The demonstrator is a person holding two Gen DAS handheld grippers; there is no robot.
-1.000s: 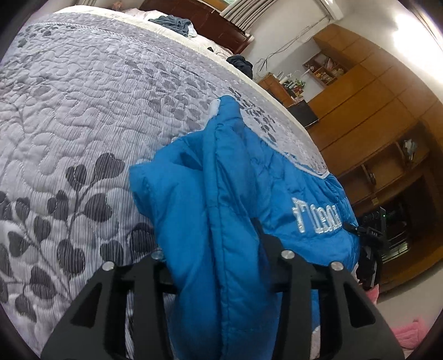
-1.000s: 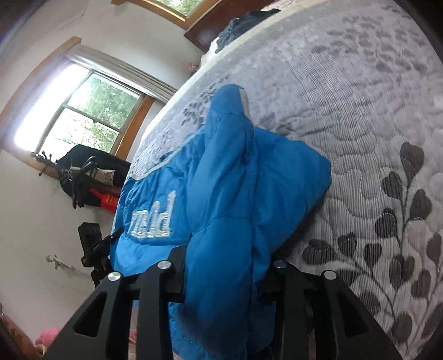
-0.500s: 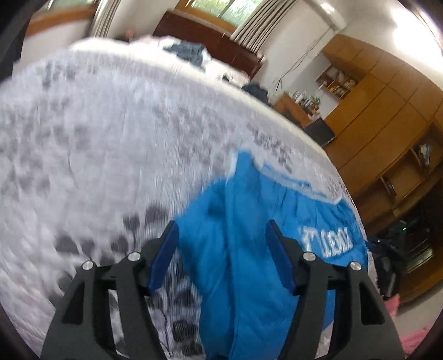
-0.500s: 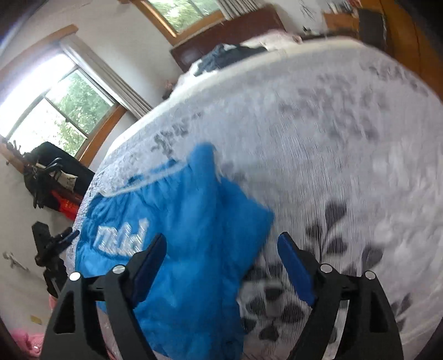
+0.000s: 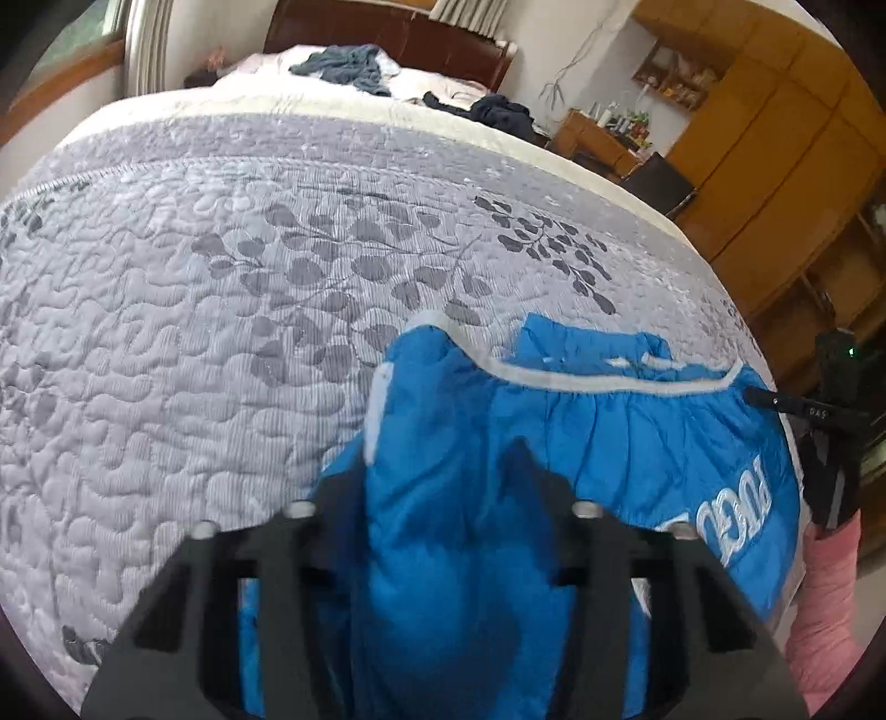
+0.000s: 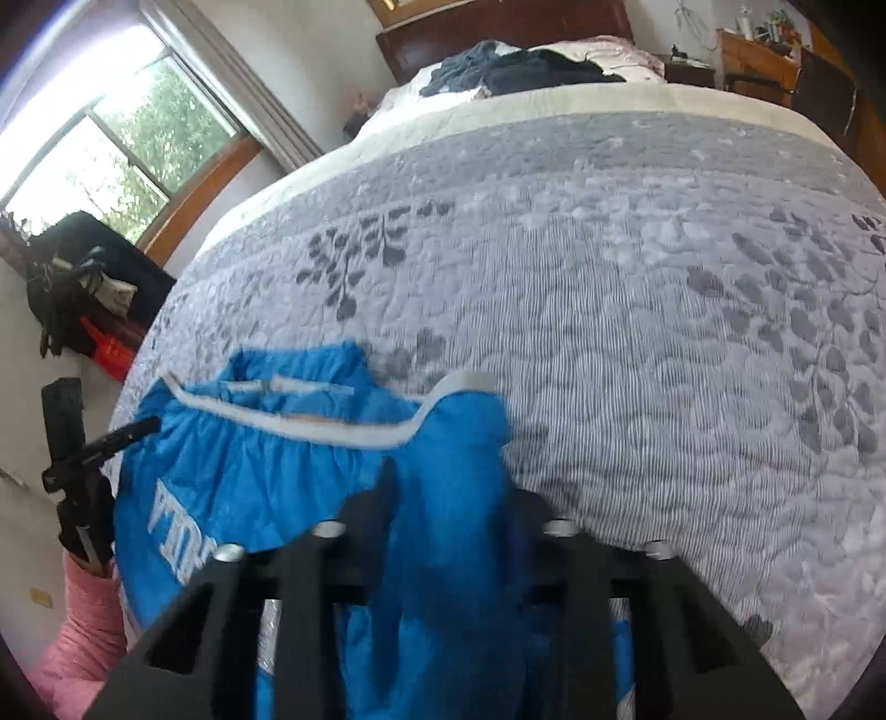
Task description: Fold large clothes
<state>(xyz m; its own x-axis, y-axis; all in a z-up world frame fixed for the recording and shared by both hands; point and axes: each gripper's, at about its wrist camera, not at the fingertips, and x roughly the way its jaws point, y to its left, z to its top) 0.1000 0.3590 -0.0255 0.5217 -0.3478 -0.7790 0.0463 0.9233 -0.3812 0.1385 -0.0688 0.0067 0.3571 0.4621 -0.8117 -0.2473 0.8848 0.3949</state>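
Observation:
A blue padded jacket (image 5: 609,443) with white lettering and a white-trimmed edge lies at the near edge of the bed's grey leaf-patterned quilt (image 5: 194,332). My left gripper (image 5: 432,471) is shut on a thick fold of the jacket at its left end. In the right wrist view the jacket (image 6: 249,459) spreads to the left, and my right gripper (image 6: 454,493) is shut on a bunched fold at its right end. In both views the fabric hides the fingertips' inner faces. A pink sleeve (image 5: 825,598) shows at the far right.
The quilt (image 6: 664,332) stretches away to a wooden headboard (image 6: 498,33). Loose dark clothes (image 5: 343,66) lie by the pillows. Wooden wardrobes (image 5: 775,138) stand on the right. A window (image 6: 111,138) and a black bag (image 6: 83,266) are on the left.
Half a second ago both grippers were open above the jacket. Both have since closed on new folds, and the jacket now lies flatter with its white-trimmed edge showing.

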